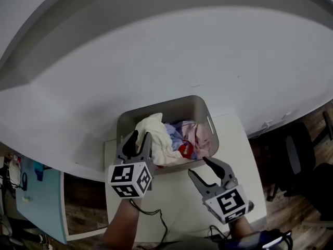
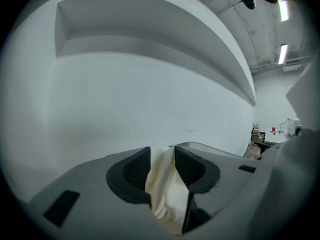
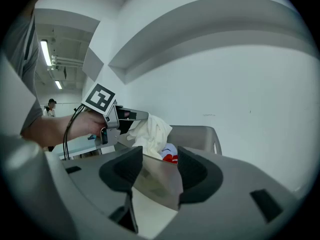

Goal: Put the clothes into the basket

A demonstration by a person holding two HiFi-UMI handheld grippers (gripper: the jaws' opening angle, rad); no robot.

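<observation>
A grey basket point(image 1: 200, 104) stands on a small white table point(image 1: 171, 202) against the wall. It holds a cream garment point(image 1: 156, 134), pink and pale blue clothes point(image 1: 195, 134) and a red piece point(image 1: 186, 150). My left gripper point(image 1: 141, 137) is over the basket's left rim, jaws apart. The cream garment point(image 2: 162, 184) hangs loosely in the gap of the left gripper point(image 2: 162, 159). My right gripper point(image 1: 199, 166) stands open at the basket's front edge with nothing in it. Through the right gripper point(image 3: 160, 159) I see the basket point(image 3: 195, 136), the cream garment point(image 3: 150, 131) and the left gripper point(image 3: 132, 116).
A curved white wall rises right behind the basket. A dark office chair point(image 1: 299, 160) stands on the wood floor to the right. A teal-topped surface point(image 1: 39, 202) lies at the lower left. Cables trail from both grippers over the table.
</observation>
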